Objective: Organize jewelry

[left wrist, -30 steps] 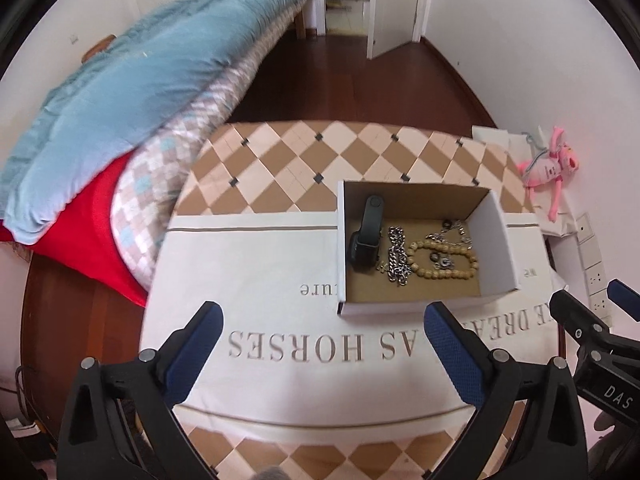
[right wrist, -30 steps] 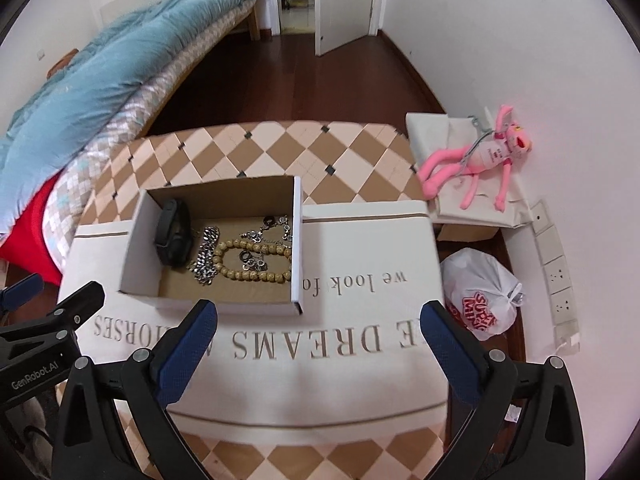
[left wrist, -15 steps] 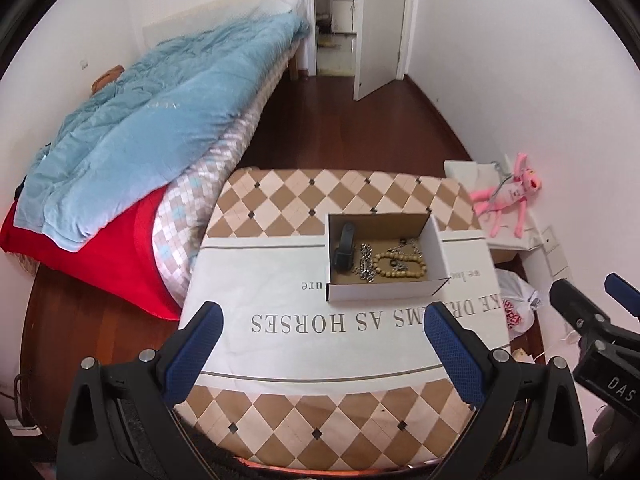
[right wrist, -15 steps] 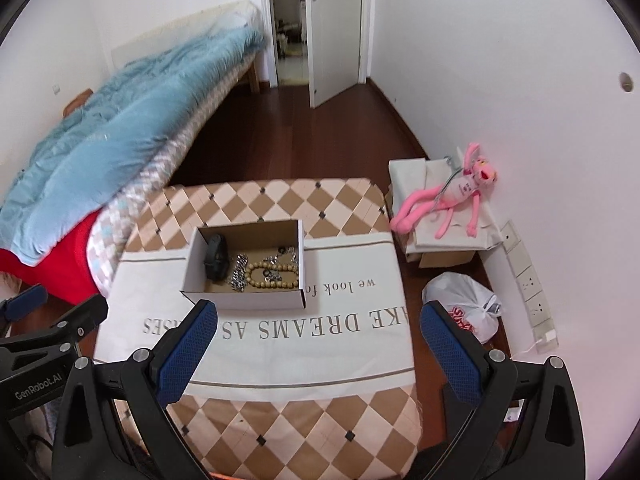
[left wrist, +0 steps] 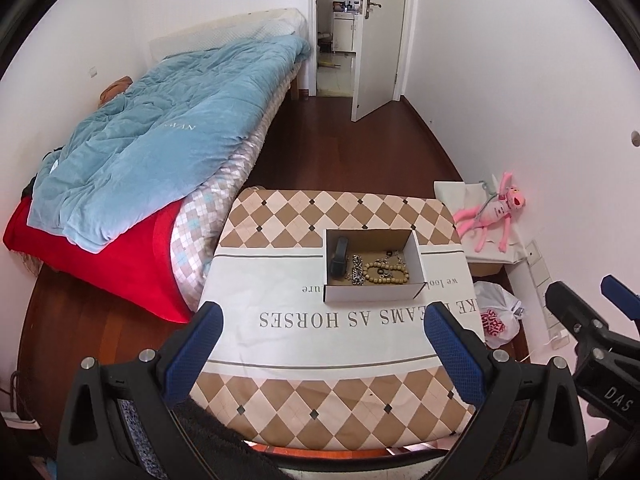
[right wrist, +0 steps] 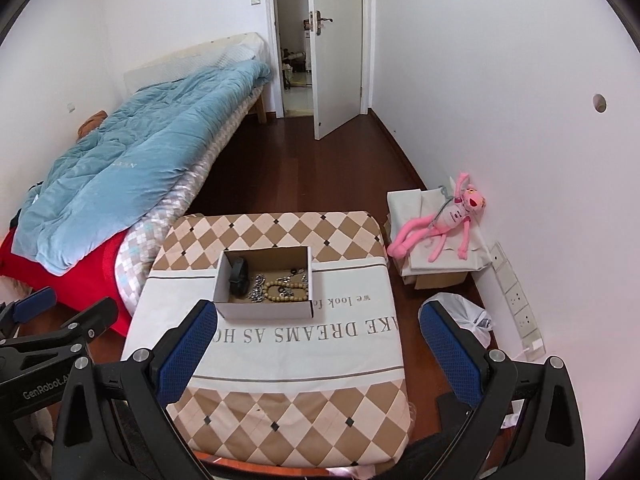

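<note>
Tabletop (left wrist: 280, 360) with box (left wrist: 372, 300) on it, well ahead of both tongs. Left tongs (left wrist: 320, 344) wide open, empty, touching nothing. Right tongs (right wrist: 316, 340) same. Watch (left wrist: 339, 260), chain (left wrist: 357, 271), beads (left wrist: 386, 273) inside box.

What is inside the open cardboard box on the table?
Inside the open cardboard box: a black wristband, a silver metal chain, a wooden bead bracelet and small silvery pieces. Anything beneath them is hidden.
</note>
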{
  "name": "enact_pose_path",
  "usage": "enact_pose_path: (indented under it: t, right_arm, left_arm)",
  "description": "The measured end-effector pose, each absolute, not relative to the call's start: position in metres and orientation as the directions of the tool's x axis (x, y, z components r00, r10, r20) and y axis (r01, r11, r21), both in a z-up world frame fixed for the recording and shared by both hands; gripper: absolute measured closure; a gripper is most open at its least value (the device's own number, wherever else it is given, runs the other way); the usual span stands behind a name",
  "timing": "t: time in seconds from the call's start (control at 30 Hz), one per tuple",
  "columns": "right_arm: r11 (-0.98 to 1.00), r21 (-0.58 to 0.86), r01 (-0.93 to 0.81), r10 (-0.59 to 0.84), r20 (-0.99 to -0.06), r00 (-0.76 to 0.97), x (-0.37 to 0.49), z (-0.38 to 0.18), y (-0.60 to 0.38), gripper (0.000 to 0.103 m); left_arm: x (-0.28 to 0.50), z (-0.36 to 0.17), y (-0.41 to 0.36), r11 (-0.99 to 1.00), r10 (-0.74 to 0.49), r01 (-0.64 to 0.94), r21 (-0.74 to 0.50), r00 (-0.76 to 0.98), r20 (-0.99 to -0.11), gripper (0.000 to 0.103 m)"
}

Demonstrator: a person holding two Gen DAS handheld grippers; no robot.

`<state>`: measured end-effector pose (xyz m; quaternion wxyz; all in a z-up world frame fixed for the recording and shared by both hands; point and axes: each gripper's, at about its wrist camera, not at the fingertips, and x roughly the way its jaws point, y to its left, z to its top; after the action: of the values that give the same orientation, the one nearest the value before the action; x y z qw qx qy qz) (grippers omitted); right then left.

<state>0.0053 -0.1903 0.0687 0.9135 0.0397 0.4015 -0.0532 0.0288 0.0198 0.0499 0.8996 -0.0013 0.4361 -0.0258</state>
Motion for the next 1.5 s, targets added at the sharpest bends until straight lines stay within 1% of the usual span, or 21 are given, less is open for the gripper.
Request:
enact_pose_path:
  t: [0.33, 0.57, 1.0, 1.13, 1.5]
  right_arm:
    - [0.992, 0.035, 0.121, -0.053, -0.752, 0.657, -0.004, 0.07, -0.189, 0.0]
    - [0.991, 0.03, 0.13, -0.062, -0.763, 0.644, 0.003, 0.064, -0.191, 0.0]
    - [0.987, 0.002, 0.16, -0.091, -0.812, 0.577, 0.064, 0.026, -0.196, 0.0]
    - [0.987, -0.023, 0.162, -0.11, -0.826, 0.552, 0.085, 0.015, -0.197, 0.0]
    - [0.989, -0.04, 0.142, -0.105, -0.868, 0.486, 0.126, -0.016, -0.196, 0.0]
  left_arm:
    - [0.022, 0.048, 0.022, 0.998, -0.054, 0.042, -0.035, 0.597, -0.8, 0.0]
    - [0.033, 0.041, 0.018, 0.998, -0.061, 0.048, -0.04, 0.576, -0.815, 0.0]
    - [0.089, 0.003, 0.017, 1.0, -0.009, 0.005, -0.008, 0.506, -0.862, 0.0]
    - [0.105, -0.008, 0.017, 1.0, -0.012, 0.007, -0.01, 0.48, -0.877, 0.0]
    - [0.138, -0.03, 0.013, 1.0, 0.002, 0.016, 0.01, 0.433, -0.902, 0.0]
